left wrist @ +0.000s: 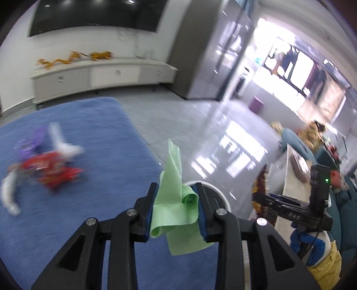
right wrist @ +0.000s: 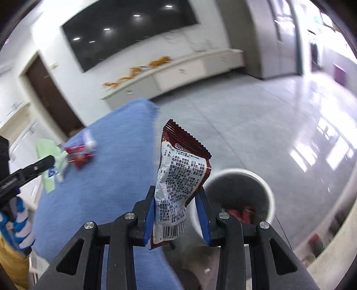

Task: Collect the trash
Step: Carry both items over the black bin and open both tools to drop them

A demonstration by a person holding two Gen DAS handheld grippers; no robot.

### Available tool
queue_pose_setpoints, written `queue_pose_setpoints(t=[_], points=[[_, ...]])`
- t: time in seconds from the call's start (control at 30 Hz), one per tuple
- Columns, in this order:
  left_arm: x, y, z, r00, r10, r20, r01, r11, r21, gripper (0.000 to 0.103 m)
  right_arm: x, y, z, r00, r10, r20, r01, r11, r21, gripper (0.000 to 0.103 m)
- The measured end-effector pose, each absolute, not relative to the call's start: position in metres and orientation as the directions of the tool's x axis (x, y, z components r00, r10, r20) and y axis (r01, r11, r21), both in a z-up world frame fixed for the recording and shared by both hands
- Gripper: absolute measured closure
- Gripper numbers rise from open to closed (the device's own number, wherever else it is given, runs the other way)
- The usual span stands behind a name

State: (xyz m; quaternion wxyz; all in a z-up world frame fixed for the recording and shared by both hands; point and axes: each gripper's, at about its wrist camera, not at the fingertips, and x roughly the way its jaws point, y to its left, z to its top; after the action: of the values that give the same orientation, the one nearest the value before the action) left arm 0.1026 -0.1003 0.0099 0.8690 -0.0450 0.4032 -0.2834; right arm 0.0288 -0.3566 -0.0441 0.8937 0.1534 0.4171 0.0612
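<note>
My left gripper (left wrist: 176, 191) is shut on a crumpled light green wrapper (left wrist: 176, 200) above the near right edge of the blue-covered table (left wrist: 89, 125). It also shows at the left of the right wrist view (right wrist: 52, 164). My right gripper (right wrist: 177, 194) is shut on a brown snack packet (right wrist: 178, 176), held upright just left of the white trash bin (right wrist: 266, 189). The bin holds red wrappers (right wrist: 239, 213). The bin's rim (left wrist: 219, 191) shows behind my left fingers. A pile of red, purple and white wrappers (left wrist: 51, 165) lies on the table and shows in the right wrist view (right wrist: 79, 152).
Grey tiled floor (right wrist: 245, 125) lies right of the table. A long white cabinet (left wrist: 100, 78) stands under a wall screen (left wrist: 96, 15). A low table (left wrist: 294, 178) and a sofa with clutter (left wrist: 312, 138) are at the right. A dark door (right wrist: 51, 96) is at the left.
</note>
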Motion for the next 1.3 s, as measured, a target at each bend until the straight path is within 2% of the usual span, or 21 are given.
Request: queue_pose_setpoints(t=[0.23, 0.3, 0.33, 0.4, 0.53, 0.6, 0.93, 1.3], points=[[0.139, -0.208, -0.032, 0.396, -0.524, -0.754, 0.522, 0.804, -0.285, 0.071, 0.065, -0.399, -0.087, 0.575, 0.223, -0.787, 0.109, 0.933, 0.343, 0.066], [0.148, -0.230, -0.042, 0.374, -0.522, -0.766, 0.532, 0.798, -0.283, 0.070, 0.075, -0.410, -0.102, 0.553, 0.227, -0.801, 0.131, 0.927, 0.352, 0.062], [0.152, -0.238, -0.046, 0.362, -0.526, -0.770, 0.537, 0.793, -0.289, 0.068, 0.073, -0.420, -0.108, 0.548, 0.234, -0.803, 0.137, 0.922, 0.362, 0.062], [0.159, -0.256, -0.054, 0.344, -0.529, -0.776, 0.542, 0.787, -0.296, 0.064, 0.079, -0.426, -0.116, 0.533, 0.227, -0.815, 0.158, 0.920, 0.360, 0.054], [0.172, -0.281, -0.068, 0.301, -0.547, -0.781, 0.538, 0.773, -0.334, 0.047, 0.086, -0.441, -0.125, 0.522, 0.211, -0.826, 0.195, 0.914, 0.357, 0.050], [0.176, -0.286, -0.072, 0.294, -0.545, -0.785, 0.535, 0.775, -0.337, 0.047, 0.087, -0.445, -0.127, 0.520, 0.202, -0.830, 0.208, 0.913, 0.352, 0.049], [0.160, -0.264, -0.057, 0.357, -0.547, -0.757, 0.532, 0.786, -0.317, 0.047, 0.077, -0.448, -0.108, 0.587, 0.206, -0.783, 0.203, 0.899, 0.389, 0.049], [0.125, -0.172, -0.013, 0.471, -0.523, -0.710, 0.503, 0.821, -0.271, 0.047, 0.058, -0.396, -0.045, 0.684, 0.207, -0.700, 0.085, 0.929, 0.359, 0.049]])
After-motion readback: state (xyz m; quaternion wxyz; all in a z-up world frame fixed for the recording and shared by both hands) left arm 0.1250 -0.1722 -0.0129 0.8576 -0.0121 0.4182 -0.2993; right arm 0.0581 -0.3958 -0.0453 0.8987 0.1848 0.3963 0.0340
